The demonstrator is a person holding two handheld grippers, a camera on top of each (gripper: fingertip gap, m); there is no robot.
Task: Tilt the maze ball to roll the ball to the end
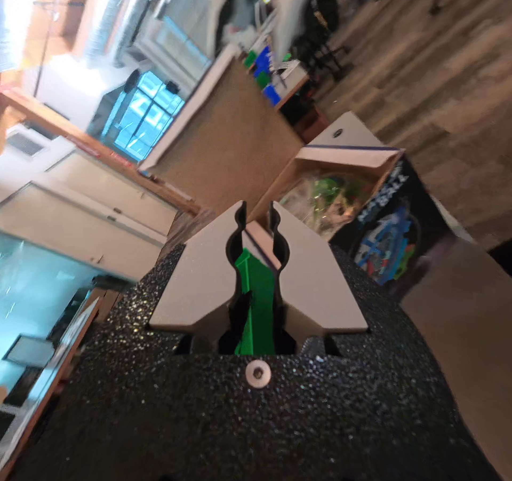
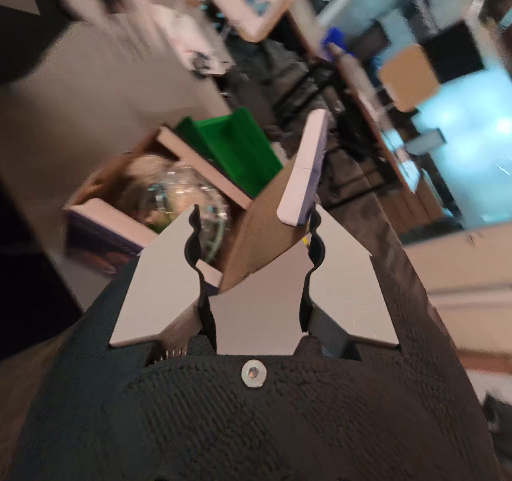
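1. Nearest the lens in the left wrist view, the left claw (image 1: 257,212) stands narrow, with a green plastic piece (image 1: 256,295) lying between its fingers; whether the pads press on it, I cannot tell.
2. Beyond that claw's tips and to their right sits an open cardboard box (image 1: 343,157), with the clear maze ball (image 1: 329,204) inside it.
3. Seen from the right wrist, the right claw (image 2: 256,215) is wide apart and grips nothing.
4. Past it lies the same box (image 2: 110,218), the maze ball (image 2: 177,187) inside, a brown flap (image 2: 263,235) raised between the fingers.
5. A green bin (image 2: 235,146) sits just behind the box.
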